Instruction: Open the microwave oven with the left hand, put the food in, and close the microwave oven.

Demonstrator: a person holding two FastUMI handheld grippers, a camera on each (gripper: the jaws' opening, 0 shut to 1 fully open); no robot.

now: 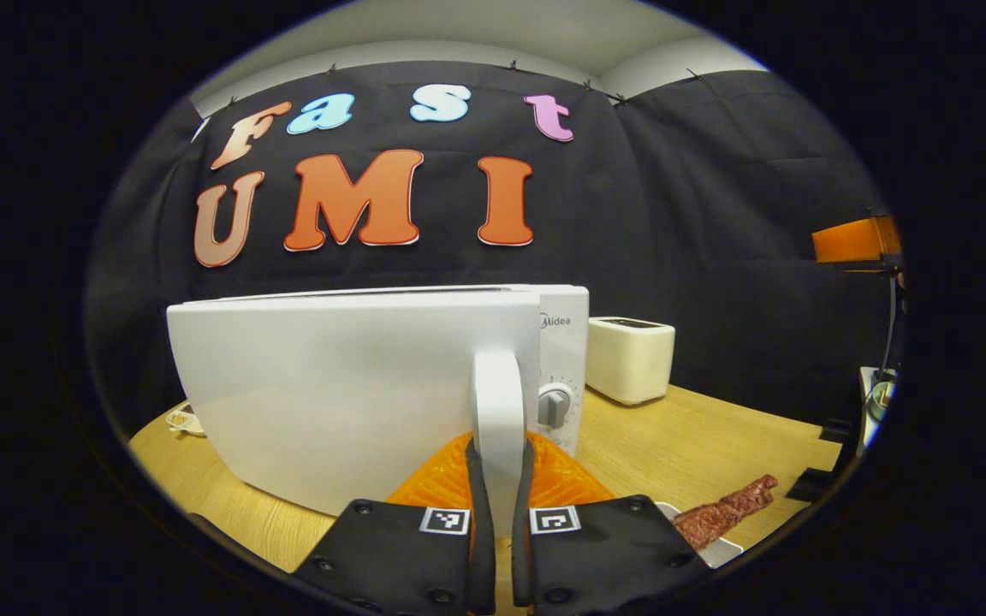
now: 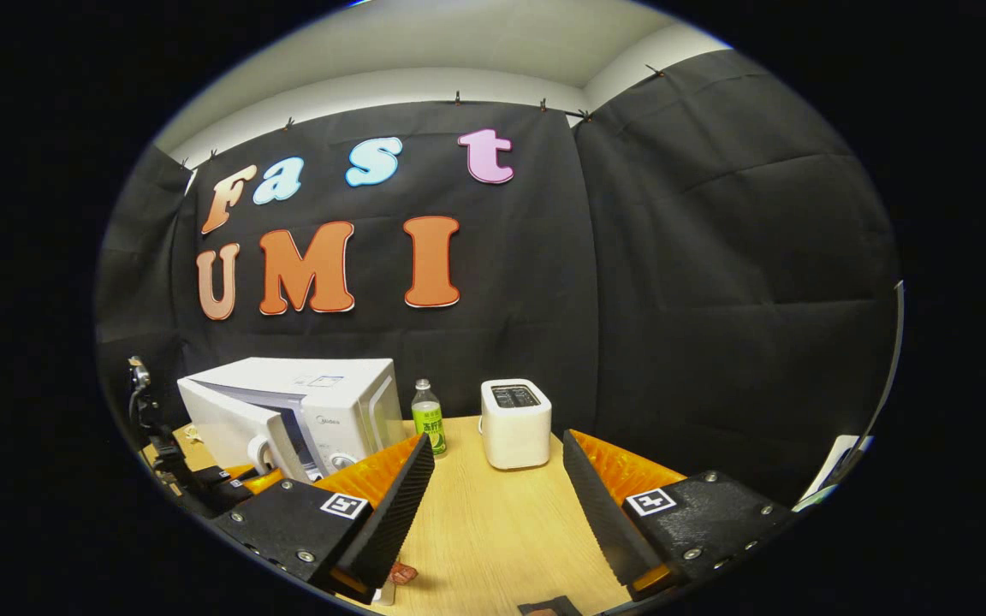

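Note:
My left gripper (image 1: 499,513) is shut on the upright white handle (image 1: 497,402) of the white microwave (image 1: 356,385); both black fingers press its sides. In the right gripper view the microwave (image 2: 330,402) stands at the left with its door (image 2: 232,432) swung a little ajar, and the left gripper (image 2: 240,488) sits at the handle. A reddish-brown strip of food (image 1: 728,512) lies on a white plate (image 1: 720,552) to the right of the left gripper. My right gripper (image 2: 497,505) hovers open over the table with nothing between its fingers, and a bit of the food (image 2: 403,573) shows below its left finger.
A cream toaster (image 1: 630,359) (image 2: 514,423) stands right of the microwave on the wooden table (image 1: 698,436). A green-labelled bottle (image 2: 429,417) stands between them. The microwave's knob (image 1: 555,404) is beside the handle. A small item (image 1: 185,419) lies at the table's far left.

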